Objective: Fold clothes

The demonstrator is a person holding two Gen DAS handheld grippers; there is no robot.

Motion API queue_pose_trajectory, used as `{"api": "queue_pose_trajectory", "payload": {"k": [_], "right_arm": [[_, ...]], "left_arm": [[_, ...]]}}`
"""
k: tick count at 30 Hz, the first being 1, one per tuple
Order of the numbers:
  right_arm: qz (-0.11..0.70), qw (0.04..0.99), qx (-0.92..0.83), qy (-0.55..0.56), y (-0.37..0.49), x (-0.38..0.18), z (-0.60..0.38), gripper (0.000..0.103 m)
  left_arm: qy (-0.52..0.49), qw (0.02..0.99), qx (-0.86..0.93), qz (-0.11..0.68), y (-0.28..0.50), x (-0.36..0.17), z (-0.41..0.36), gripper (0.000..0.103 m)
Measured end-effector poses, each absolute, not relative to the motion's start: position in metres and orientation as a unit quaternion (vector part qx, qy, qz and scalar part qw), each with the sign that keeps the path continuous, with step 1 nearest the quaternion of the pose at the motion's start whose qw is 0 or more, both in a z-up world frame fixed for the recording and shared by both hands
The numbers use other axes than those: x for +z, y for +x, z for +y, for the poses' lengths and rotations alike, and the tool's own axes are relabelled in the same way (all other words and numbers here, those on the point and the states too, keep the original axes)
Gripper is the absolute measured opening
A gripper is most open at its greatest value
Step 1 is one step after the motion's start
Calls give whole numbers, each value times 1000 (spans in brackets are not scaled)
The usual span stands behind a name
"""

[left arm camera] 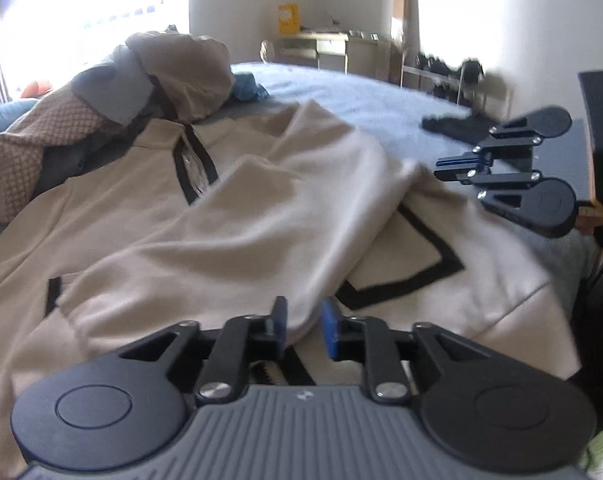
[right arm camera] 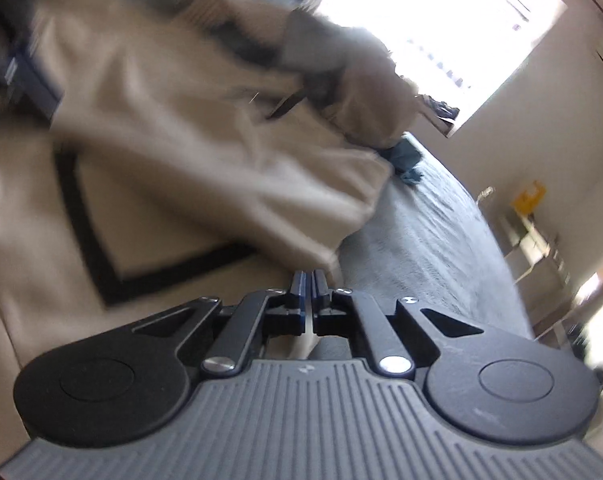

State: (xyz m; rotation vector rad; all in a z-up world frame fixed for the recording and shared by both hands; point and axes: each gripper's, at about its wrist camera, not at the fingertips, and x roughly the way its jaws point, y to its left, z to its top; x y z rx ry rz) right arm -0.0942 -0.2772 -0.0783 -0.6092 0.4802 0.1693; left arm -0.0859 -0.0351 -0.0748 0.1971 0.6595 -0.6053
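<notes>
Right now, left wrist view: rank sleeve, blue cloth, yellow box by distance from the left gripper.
From the left gripper:
1. Sleeve, cuff end between its open jaws.
2. Blue cloth, mid-bed, beside the clothes pile.
3. Yellow box, on the desk by the far wall.

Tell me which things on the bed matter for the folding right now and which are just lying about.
In the job:
- cream top with black trim
- its folded-over sleeve

Lying about:
- pile of brown and grey clothes
- blue cloth
- dark garment
- yellow box
</notes>
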Motion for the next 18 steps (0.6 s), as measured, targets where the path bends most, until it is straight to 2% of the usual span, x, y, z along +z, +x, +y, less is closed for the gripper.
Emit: {"api": "queue_pose_trajectory", "payload": {"k": [4, 7, 8, 10, 14, 18], "right_arm": [[227, 961, 77, -135, -78, -51, -302, 3], [252, 963, 87, -36, -56, -54, -316, 3], [275, 957, 93, -18, -49, -63, -319, 3], [343, 936, 78, -10, -39, -90, -323, 0], [347, 934, 87, 17, -44, -97, -332, 0], [362, 927, 83, -54, -50, -91, -317, 0]], "left_arm": [[22, 899, -288, 328, -64, -65, -21, 34], [30, 910, -263, 320, -51, -71, -32, 36], [45, 916, -250, 312, -47, -75, -38, 40], [71, 925, -222, 299, -41, -84, -48, 46], [79, 929, -184, 311, -28, -99, -51, 49], [55, 933, -166, 314, -19, -106, -42, 58]]}}
